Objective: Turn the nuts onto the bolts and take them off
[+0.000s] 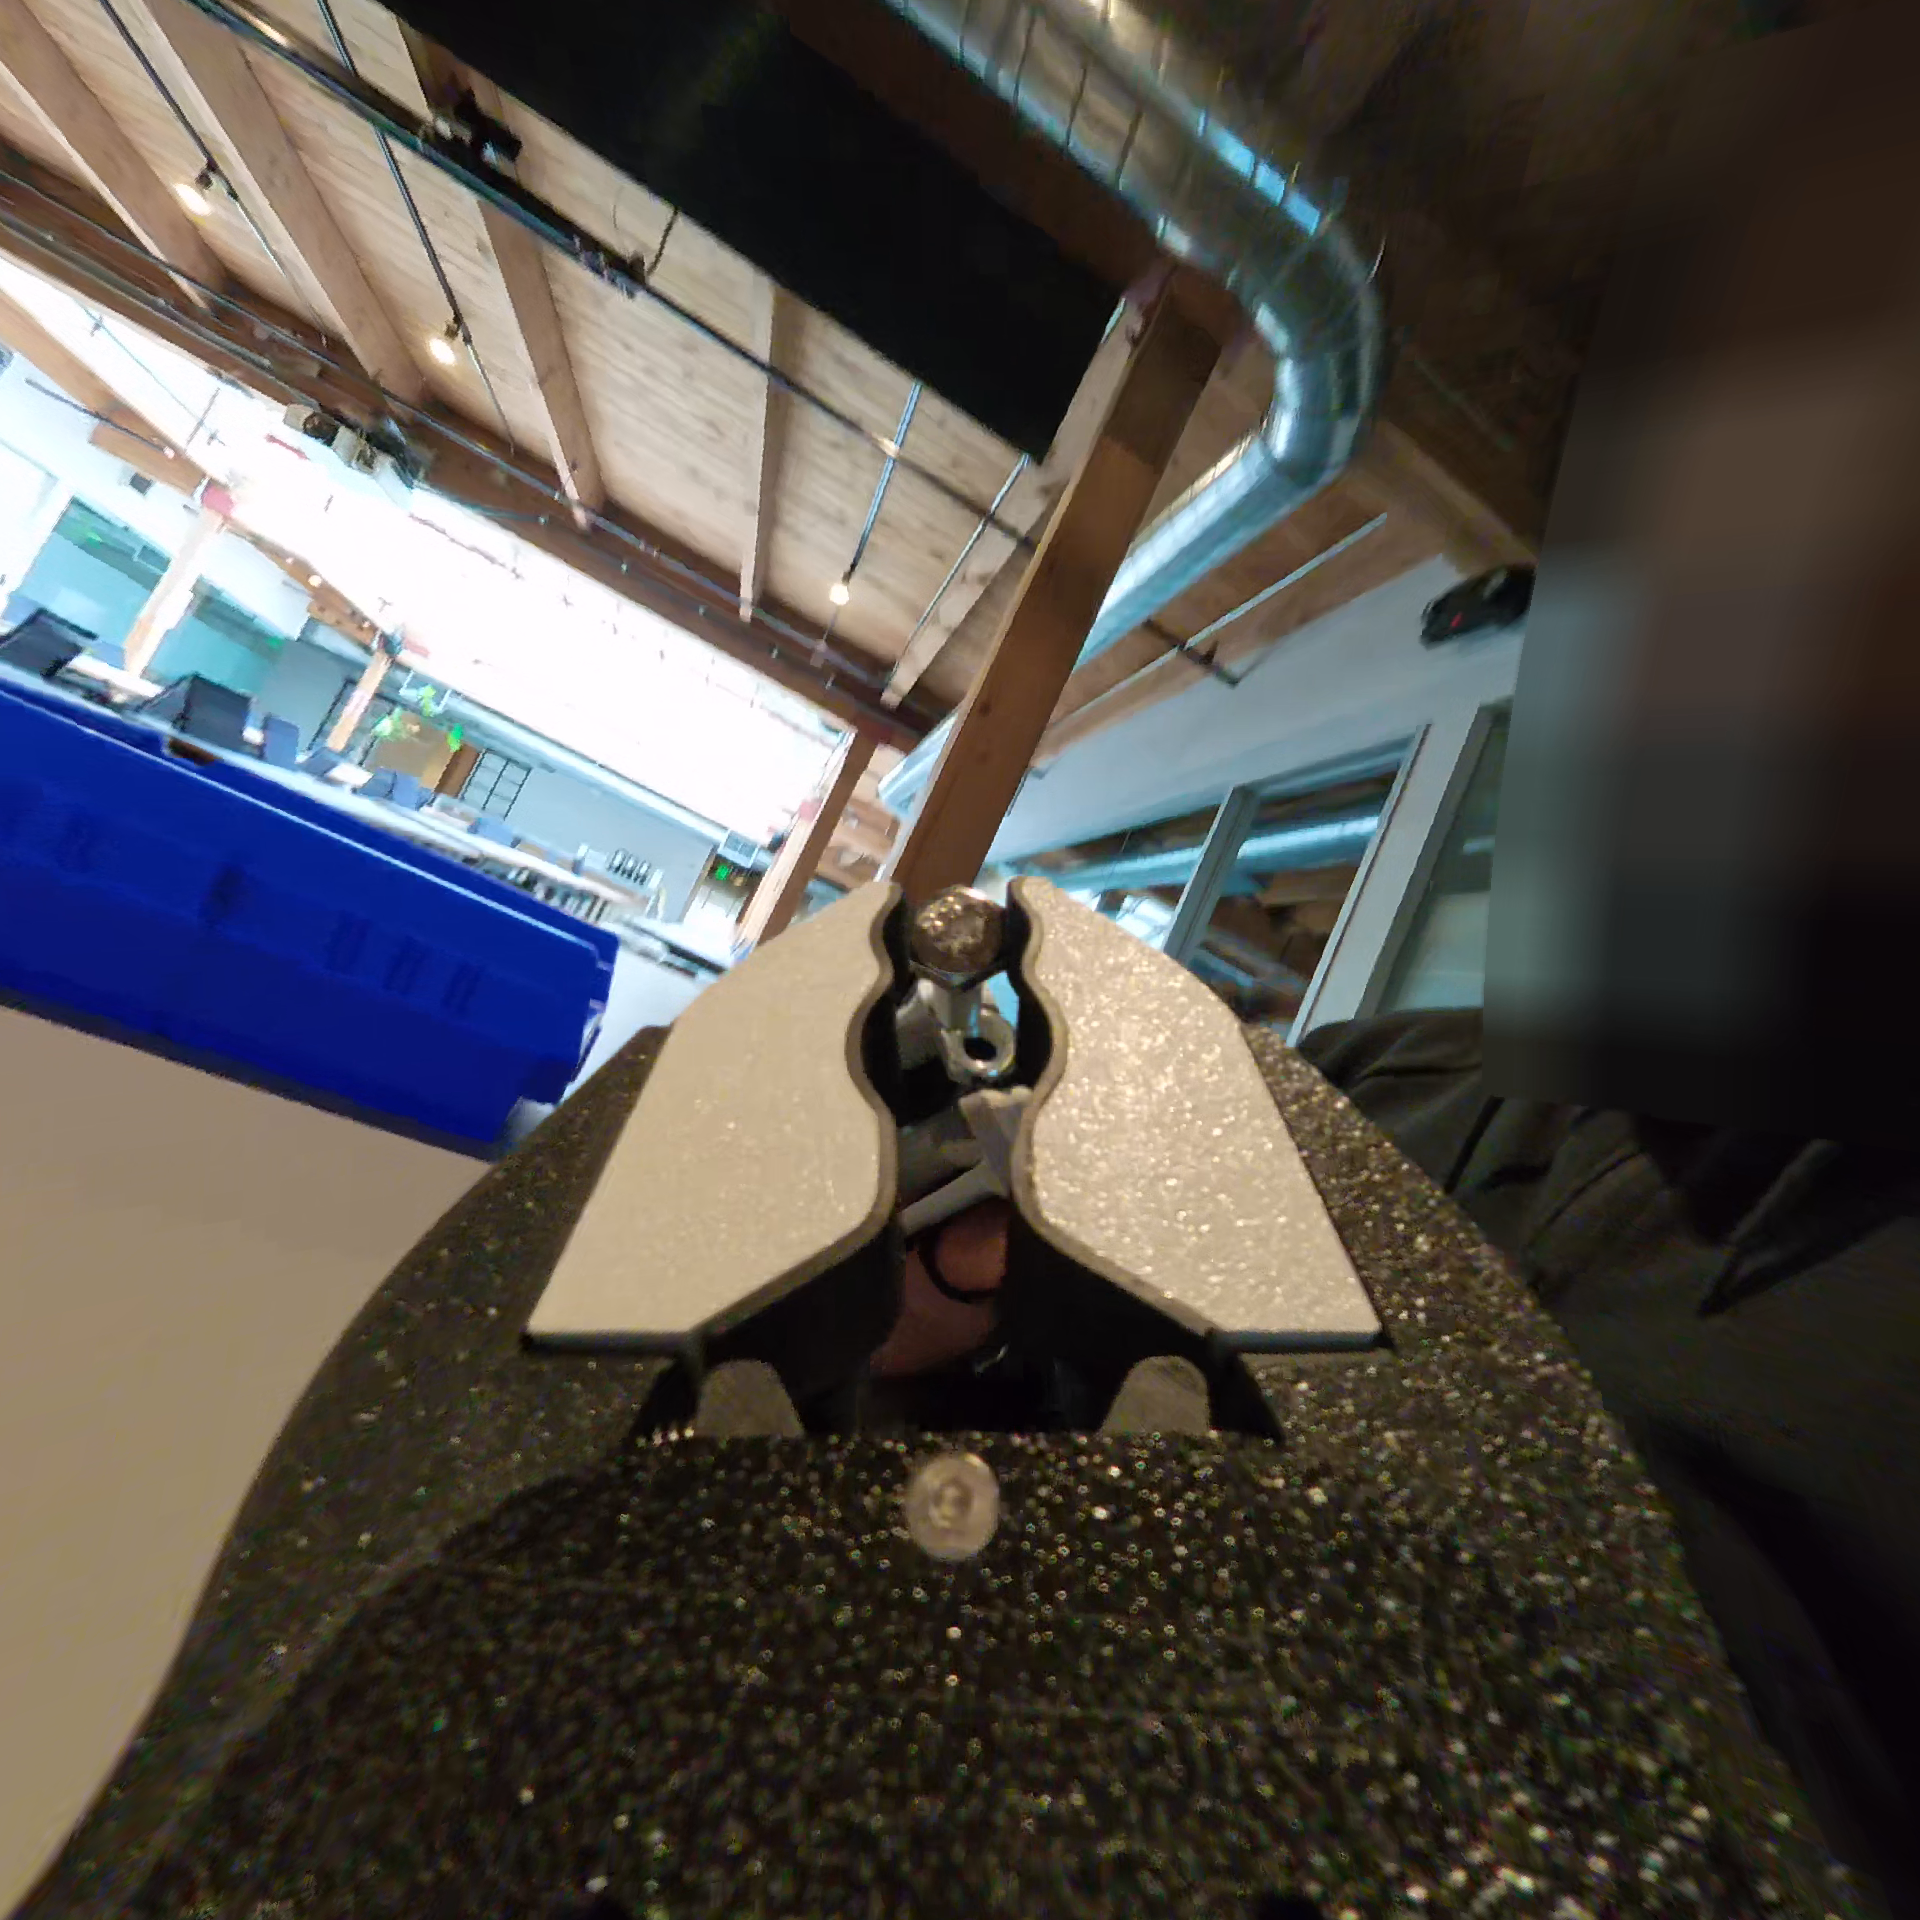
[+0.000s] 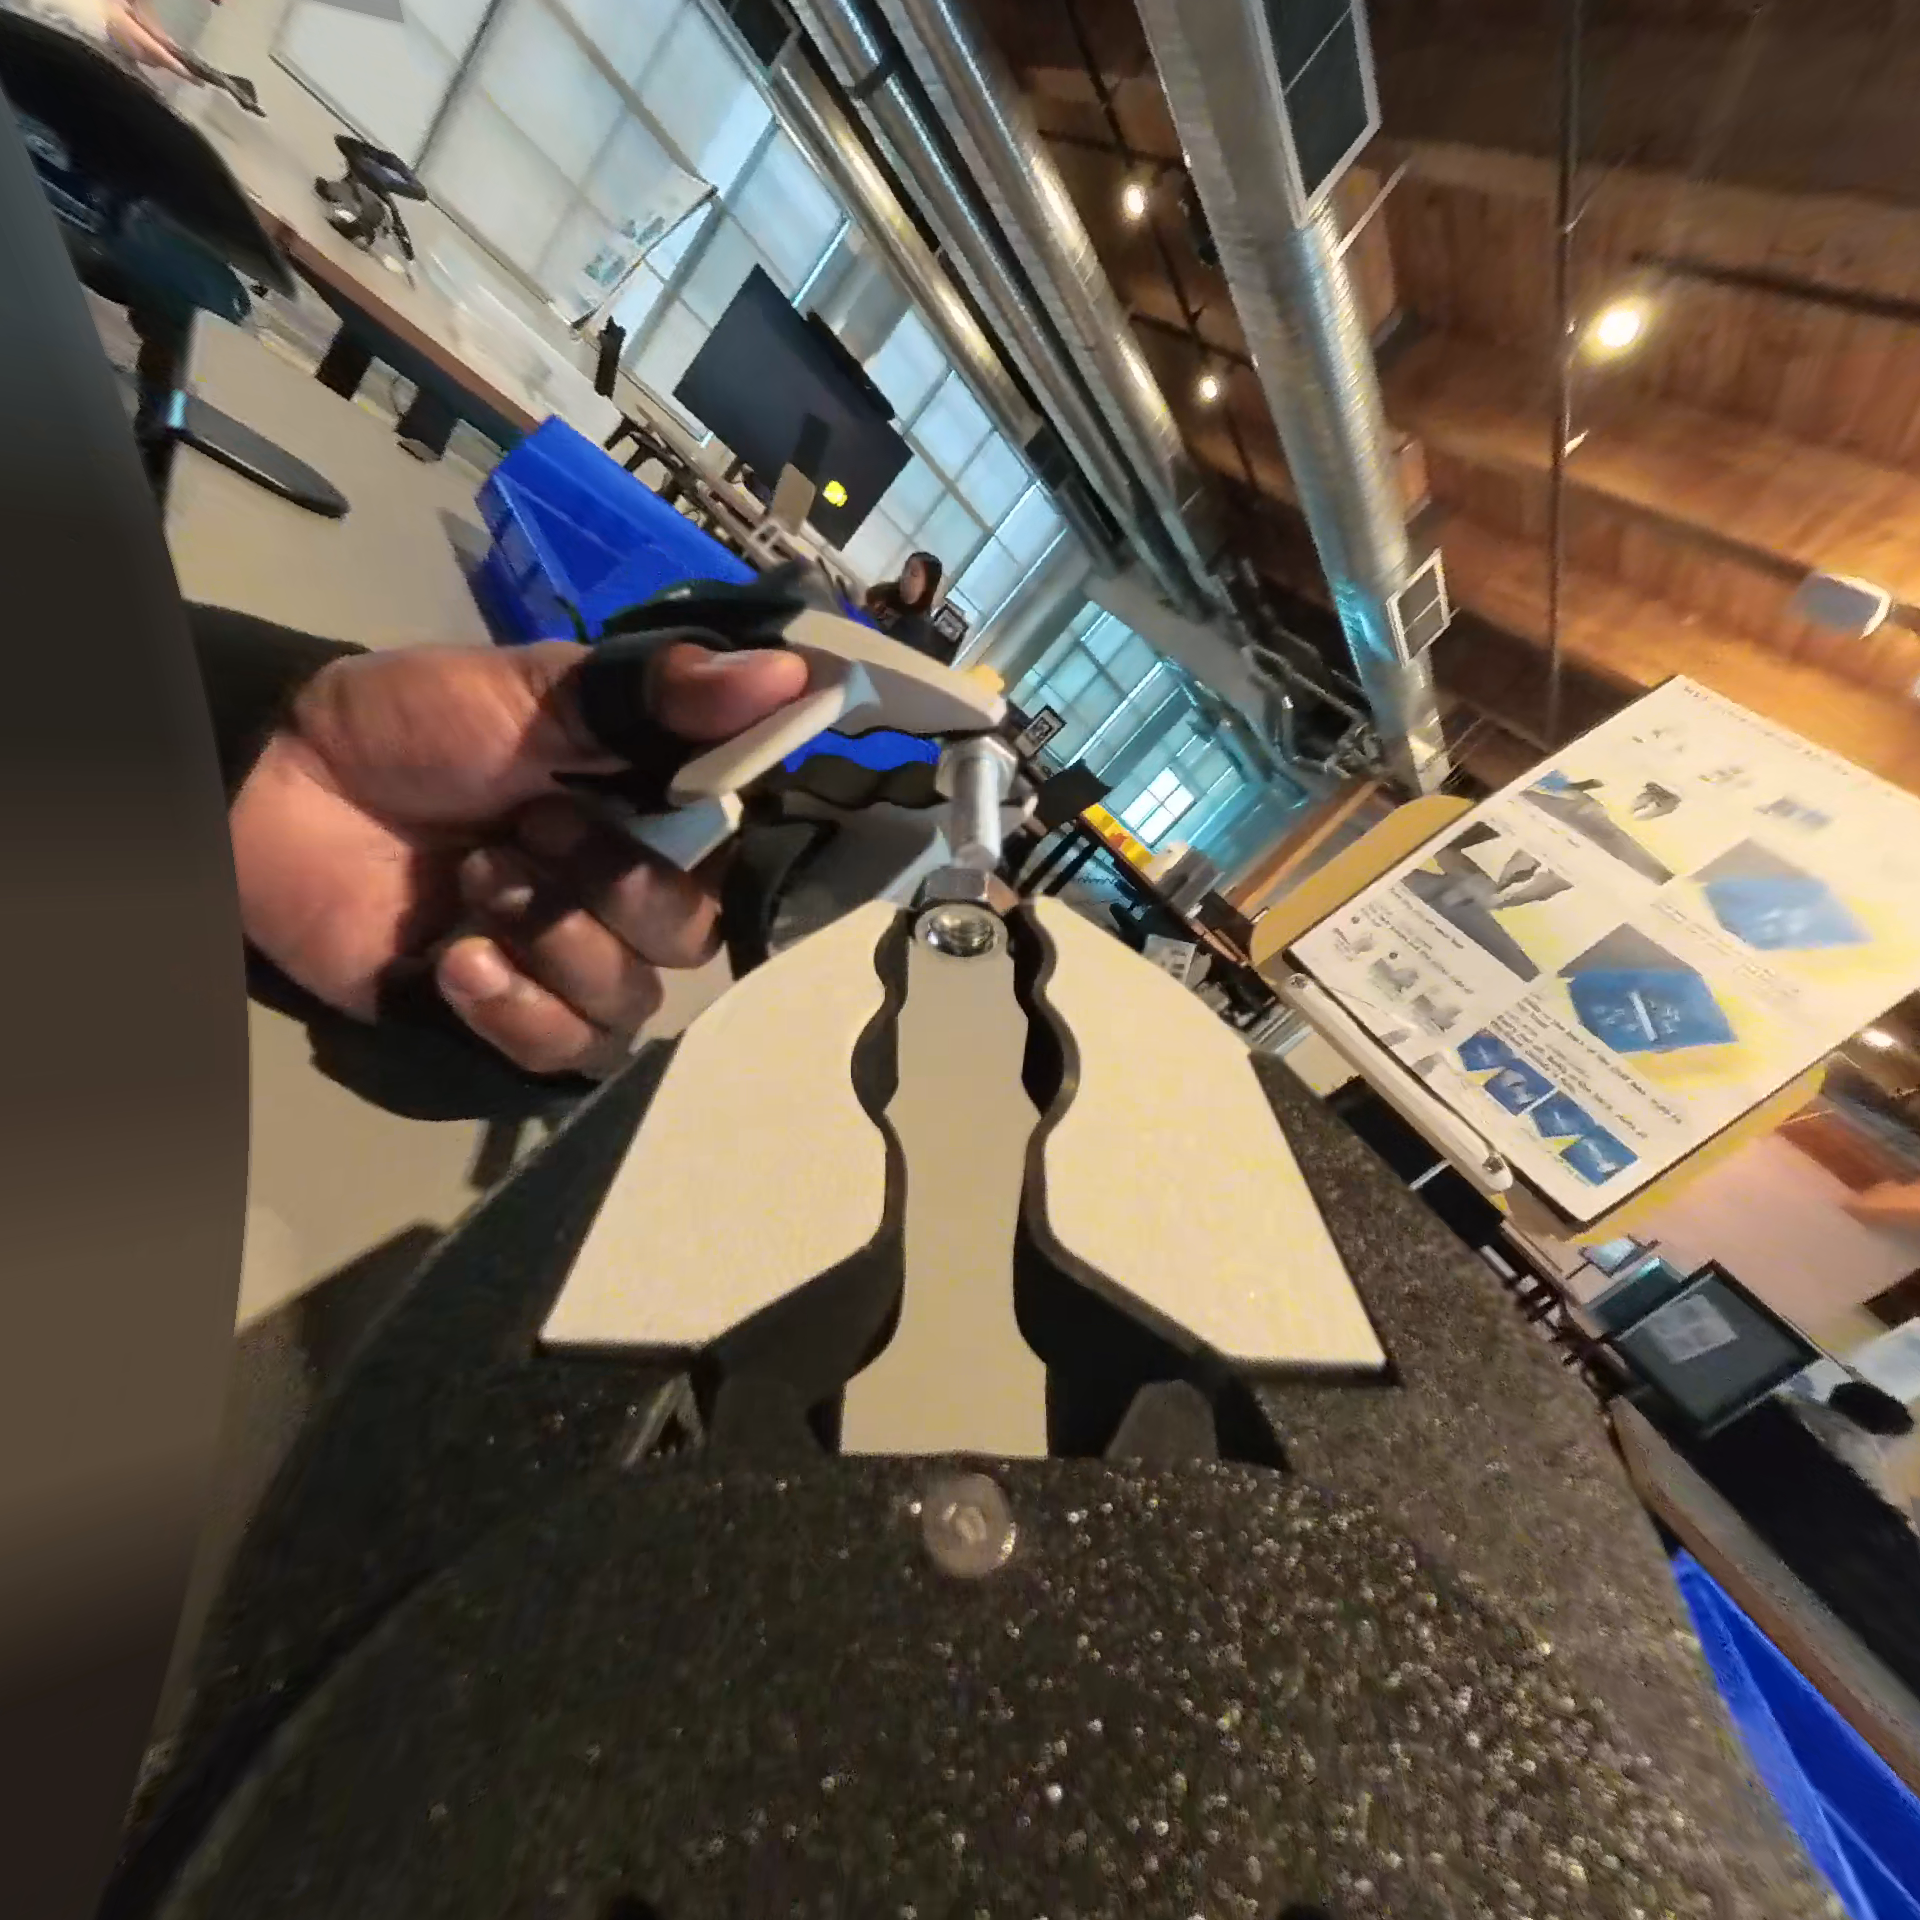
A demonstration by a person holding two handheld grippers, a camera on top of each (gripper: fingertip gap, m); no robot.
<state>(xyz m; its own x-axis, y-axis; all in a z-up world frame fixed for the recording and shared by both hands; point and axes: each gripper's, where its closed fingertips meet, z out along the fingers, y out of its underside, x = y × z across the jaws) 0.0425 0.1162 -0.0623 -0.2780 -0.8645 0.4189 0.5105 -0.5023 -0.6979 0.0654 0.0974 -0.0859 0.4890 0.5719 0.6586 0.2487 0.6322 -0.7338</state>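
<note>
My left gripper (image 1: pixel 956 928) is shut on the hex head of a silver bolt (image 1: pixel 954 932), held up in the air. The shank runs away from the camera to a silver nut (image 1: pixel 982 1055), partly hidden between the fingers. In the right wrist view my right gripper (image 2: pixel 961 923) is shut on the nut (image 2: pixel 951 891), which sits on the threaded end of the bolt (image 2: pixel 977 800). The left gripper also shows in this view (image 2: pixel 914 717), held by a hand (image 2: pixel 468 810), clamping the bolt's head from the upper left. The two grippers meet almost tip to tip.
A blue plastic bin (image 1: pixel 260 914) stands on the grey table (image 1: pixel 156 1299) to the left; it also shows in the right wrist view (image 2: pixel 582 540). A printed picture sheet on a stand (image 2: pixel 1621 956) is at the right. Another blue bin edge (image 2: pixel 1818 1745) is low right. Some 4 cm of space lies between my two pairs of fingers.
</note>
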